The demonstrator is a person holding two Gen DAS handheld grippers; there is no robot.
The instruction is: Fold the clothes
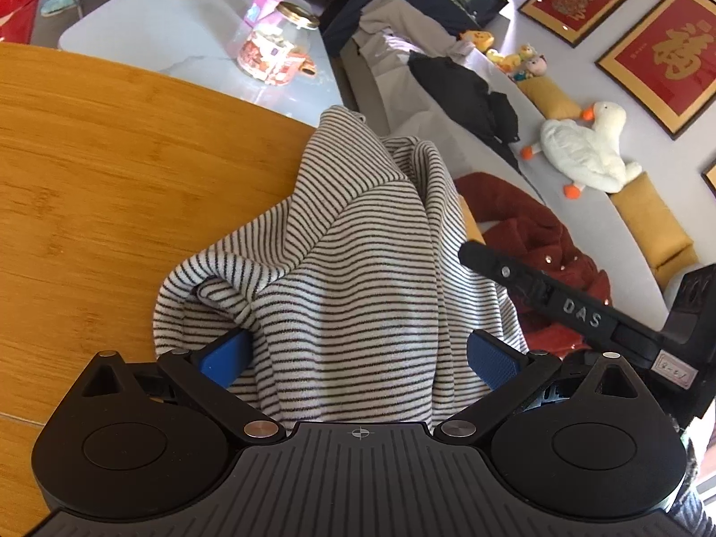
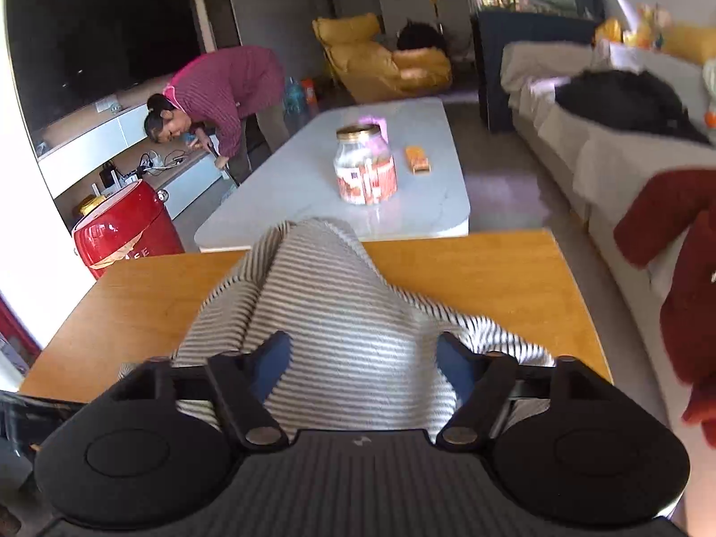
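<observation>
**One striped top, two grippers**

One striped top (image 1: 353,241) lies bunched at the wooden worktop's (image 1: 112,170) near right corner. Left gripper (image 1: 358,353) and right gripper (image 2: 362,362) each stand wide, fabric between the fingers. One jar (image 2: 364,165) sits on the white table (image 2: 286,188) beyond.

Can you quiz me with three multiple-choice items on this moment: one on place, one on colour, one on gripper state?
1. Where does the glass jar stand?
A. on the wooden table
B. on the white coffee table
C. on the sofa

2. What colours is the striped garment?
A. white with dark stripes
B. red with yellow stripes
C. plain blue

3. How do the left gripper's jaws stand?
A. spread wide, cloth bunched between them
B. pinched fully shut on nothing
C. out of view

Answers: 1 B, the jar sits on the white coffee table beyond the wooden table. 2 A, stripes show in both views. 3 A, the blue pads flank the cloth.
</observation>
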